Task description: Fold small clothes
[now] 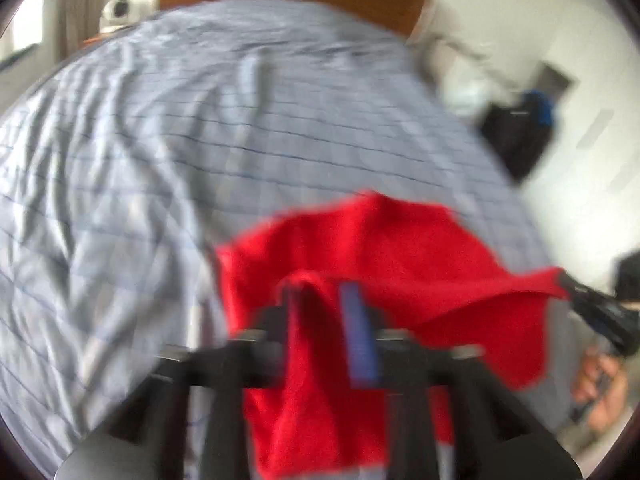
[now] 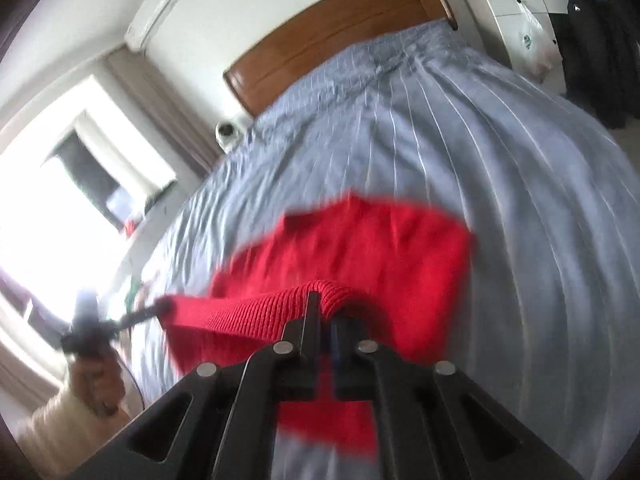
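A red knitted garment (image 1: 380, 248) hangs stretched in the air over the near part of the bed, and it also shows in the right wrist view (image 2: 360, 248). My left gripper (image 1: 320, 292) is shut on one corner of its ribbed edge; that gripper shows at the left of the right wrist view (image 2: 160, 306). My right gripper (image 2: 324, 300) is shut on the other corner; it shows at the right of the left wrist view (image 1: 564, 280). The cloth sags between them, its lower part draped below the fingers. Both views are blurred by motion.
The bed carries a wrinkled grey-blue checked sheet (image 1: 180, 140) and a brown wooden headboard (image 2: 340, 28). A window (image 2: 60, 200) lies to the left, a white cabinet (image 2: 520, 12) and dark hanging clothes (image 1: 516, 136) to the right.
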Available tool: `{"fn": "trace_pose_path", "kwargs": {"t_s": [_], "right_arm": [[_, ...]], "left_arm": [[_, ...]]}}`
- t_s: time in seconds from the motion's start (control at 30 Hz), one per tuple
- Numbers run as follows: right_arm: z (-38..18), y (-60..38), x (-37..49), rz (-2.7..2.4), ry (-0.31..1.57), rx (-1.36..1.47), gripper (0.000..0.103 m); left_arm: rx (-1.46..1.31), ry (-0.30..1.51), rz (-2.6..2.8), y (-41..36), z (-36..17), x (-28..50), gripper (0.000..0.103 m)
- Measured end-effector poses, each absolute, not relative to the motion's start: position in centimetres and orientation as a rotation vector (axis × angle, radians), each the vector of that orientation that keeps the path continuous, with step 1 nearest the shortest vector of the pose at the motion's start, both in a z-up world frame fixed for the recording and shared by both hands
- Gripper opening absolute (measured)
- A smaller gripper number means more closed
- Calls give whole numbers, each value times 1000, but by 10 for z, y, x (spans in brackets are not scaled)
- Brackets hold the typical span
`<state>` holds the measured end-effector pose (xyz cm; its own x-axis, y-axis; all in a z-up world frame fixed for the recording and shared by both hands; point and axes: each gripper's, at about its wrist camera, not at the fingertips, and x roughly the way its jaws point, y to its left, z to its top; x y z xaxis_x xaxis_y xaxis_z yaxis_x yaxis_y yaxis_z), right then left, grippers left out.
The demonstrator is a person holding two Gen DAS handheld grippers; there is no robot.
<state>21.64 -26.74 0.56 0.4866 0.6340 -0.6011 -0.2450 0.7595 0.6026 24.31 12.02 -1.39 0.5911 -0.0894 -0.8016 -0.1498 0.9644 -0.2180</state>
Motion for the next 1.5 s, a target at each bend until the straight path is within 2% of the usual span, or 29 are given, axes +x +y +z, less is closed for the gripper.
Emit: {"fn": "trace_pose_path", "kwargs": {"t_s": [0.03, 0.1, 0.17, 0.23, 0.4, 0.47, 0.53, 0.63, 0.77, 0.93, 1.5], "right_arm": [[-5, -265, 242, 505, 941, 496, 26], [-21, -268, 262, 383, 963, 561, 44], [-23, -272, 259, 370, 946, 582, 45], [-28, -275, 244, 384, 944, 534, 53], [-47, -286, 190, 355, 956, 244, 54], [-51, -300, 169, 321, 921, 191, 54], [-55, -315, 153, 275, 885, 158, 63], [-69, -330, 139, 221, 866, 148, 73], [-97, -338, 141, 238, 893, 219, 76], [-99, -345, 139, 284, 854, 264, 84], [-106, -348, 139, 304, 812, 292, 84]], "left_arm": [[-258, 949, 115, 125, -19, 253, 65], [-282, 938, 162, 136, -26, 253, 65], [-345, 933, 107, 149, -35, 238, 74], [-333, 922, 107, 159, -47, 215, 77], [-244, 890, 132, 167, -71, 155, 79], [-223, 861, 174, 170, -77, 139, 86], [-210, 813, 224, 175, -83, 129, 87], [-175, 760, 278, 178, -90, 132, 95], [-185, 806, 291, 186, -124, 145, 100], [-207, 780, 264, 190, -125, 142, 102], [-201, 742, 269, 184, -127, 134, 102]]}}
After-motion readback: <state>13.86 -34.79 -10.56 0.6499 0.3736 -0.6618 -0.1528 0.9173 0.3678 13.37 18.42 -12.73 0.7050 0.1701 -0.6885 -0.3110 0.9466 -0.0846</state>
